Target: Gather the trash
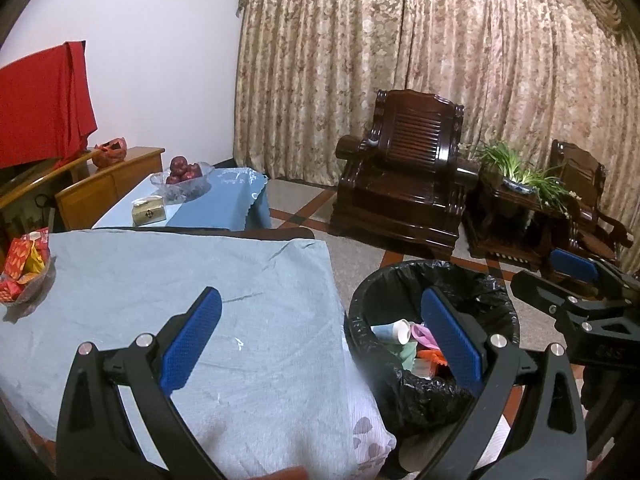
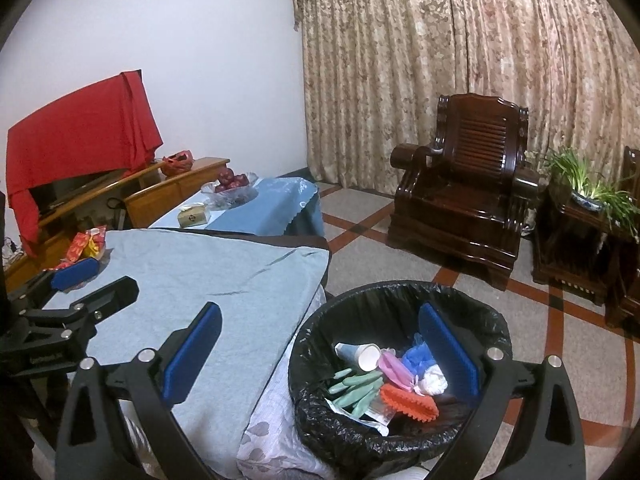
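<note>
Bin (image 2: 400, 432), black-lined, held paper cup (image 2: 362, 356), green gloves (image 2: 354, 390), orange brush (image 2: 408, 402); left hand-held gripper (image 1: 320, 344) and right hand-held gripper (image 2: 320, 350) both spread, empty; blue-clothed counter (image 2: 208, 280) at 10 o'clock; armchair (image 2: 464, 204) at 1 o'clock.

Open floor (image 2: 400, 240) toward 12 o'clock — armchair (image 2: 464, 196) beyond; bin (image 2: 400, 292) mouth unobstructed, table (image 2: 192, 276) at 9 o'clock.

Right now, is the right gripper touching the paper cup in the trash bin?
Apart. In the right wrist view the right gripper is open and empty, and the paper cup lies inside the trash bin among other trash, clear of both blue pads.
</note>
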